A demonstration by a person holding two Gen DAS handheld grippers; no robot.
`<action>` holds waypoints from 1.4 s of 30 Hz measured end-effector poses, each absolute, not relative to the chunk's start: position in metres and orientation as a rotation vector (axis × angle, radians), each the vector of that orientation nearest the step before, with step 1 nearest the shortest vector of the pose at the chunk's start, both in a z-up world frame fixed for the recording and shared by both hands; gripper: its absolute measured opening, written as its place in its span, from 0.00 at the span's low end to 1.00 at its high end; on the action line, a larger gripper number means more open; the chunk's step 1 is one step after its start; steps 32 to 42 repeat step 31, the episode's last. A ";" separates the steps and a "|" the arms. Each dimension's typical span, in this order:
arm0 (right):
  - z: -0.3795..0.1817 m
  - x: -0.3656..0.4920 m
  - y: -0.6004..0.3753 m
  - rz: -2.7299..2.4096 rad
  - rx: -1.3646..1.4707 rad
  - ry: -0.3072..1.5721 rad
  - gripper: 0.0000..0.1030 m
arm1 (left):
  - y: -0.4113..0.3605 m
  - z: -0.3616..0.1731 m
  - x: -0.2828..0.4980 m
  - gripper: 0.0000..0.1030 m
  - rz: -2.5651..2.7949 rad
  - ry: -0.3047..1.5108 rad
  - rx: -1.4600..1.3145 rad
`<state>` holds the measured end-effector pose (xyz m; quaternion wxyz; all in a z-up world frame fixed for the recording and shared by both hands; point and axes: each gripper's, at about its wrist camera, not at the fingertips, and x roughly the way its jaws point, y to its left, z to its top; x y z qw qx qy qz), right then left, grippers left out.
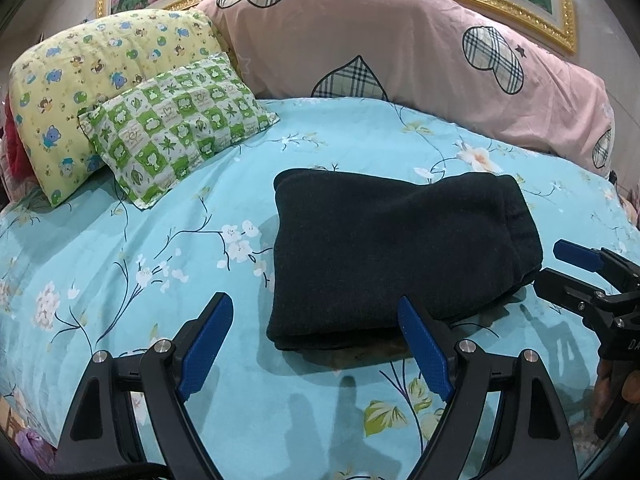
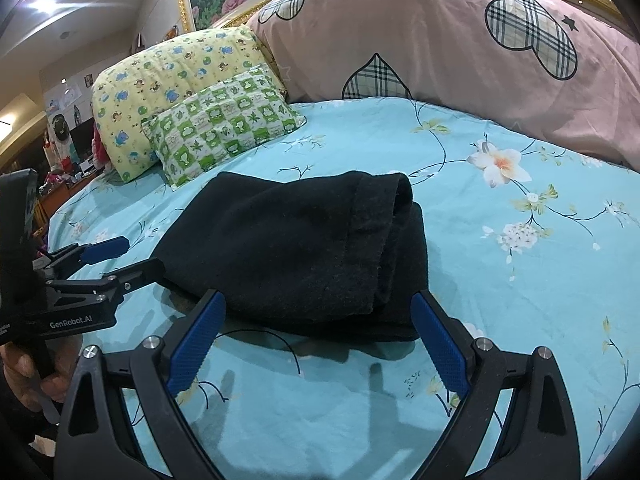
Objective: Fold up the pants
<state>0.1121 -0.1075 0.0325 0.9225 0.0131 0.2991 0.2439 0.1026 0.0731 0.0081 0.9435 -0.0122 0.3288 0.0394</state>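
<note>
Left wrist view shows your left gripper (image 1: 316, 312) with its 2 blue pads spread wide, gripping nothing; the folded black pants (image 1: 400, 256) lie just ahead of it on the blue floral bedsheet (image 1: 160, 208), their near edge reaching the right pad. Your right gripper (image 2: 316, 312) is equally spread and empty, with the pants (image 2: 296, 252) just ahead, their near edge between its fingertips.

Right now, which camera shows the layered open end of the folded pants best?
The right wrist view: the stacked layers and hem band of the folded black pants face that camera. The left wrist view shows mostly the flat top of the pants, with the layered end foreshortened at the right edge.
</note>
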 end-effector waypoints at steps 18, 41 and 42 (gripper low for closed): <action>0.033 0.120 -0.110 0.494 0.035 0.621 0.91 | 0.069 0.005 0.116 0.82 0.077 0.687 -0.020; 0.030 0.123 -0.111 0.493 0.040 0.640 0.91 | 0.064 0.005 0.122 0.83 0.042 0.726 -0.032; 0.030 0.123 -0.111 0.493 0.040 0.640 0.91 | 0.064 0.005 0.122 0.83 0.042 0.726 -0.032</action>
